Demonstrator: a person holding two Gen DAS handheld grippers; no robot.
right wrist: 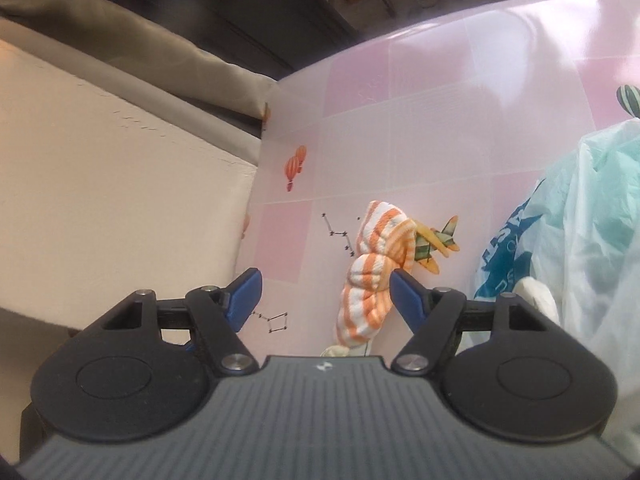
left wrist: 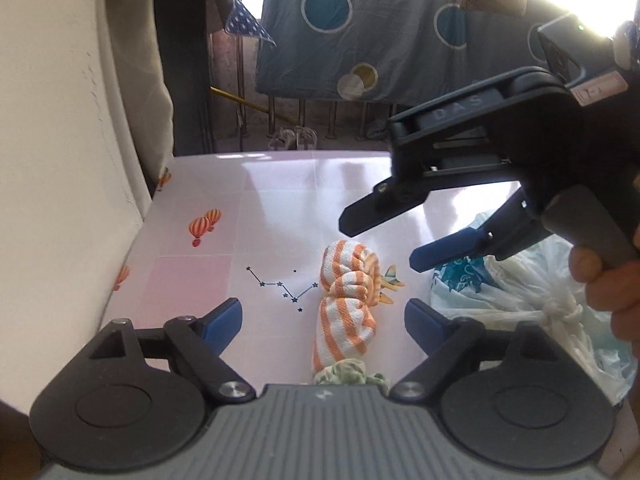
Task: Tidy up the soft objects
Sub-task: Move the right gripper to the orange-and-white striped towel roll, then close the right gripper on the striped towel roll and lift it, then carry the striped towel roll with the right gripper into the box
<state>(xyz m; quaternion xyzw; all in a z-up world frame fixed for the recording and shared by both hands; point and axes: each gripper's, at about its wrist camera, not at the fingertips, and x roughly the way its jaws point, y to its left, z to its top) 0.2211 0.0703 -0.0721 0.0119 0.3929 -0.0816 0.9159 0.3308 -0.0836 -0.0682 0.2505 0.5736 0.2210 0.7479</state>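
While both my claws hang over the pink tiled table [left wrist: 280,184], the orange-striped rolled cloth [left wrist: 348,296] lies near its middle, clear of every pad. My left gripper [left wrist: 322,322] stands wide, nothing between its blue pads. My right gripper [right wrist: 322,294] is also spread and empty; its right pad overlaps the cloth's edge in its own view, contact not confirmed. A knotted plastic bag [left wrist: 520,300] sits just right of the cloth, crowding that side. Raised letters "D A S" are readable on the right gripper's body. Only the left view shows my hand [left wrist: 608,280] and the hanging blue dotted sheet [left wrist: 360,28]. Bag lettering is unreadable.
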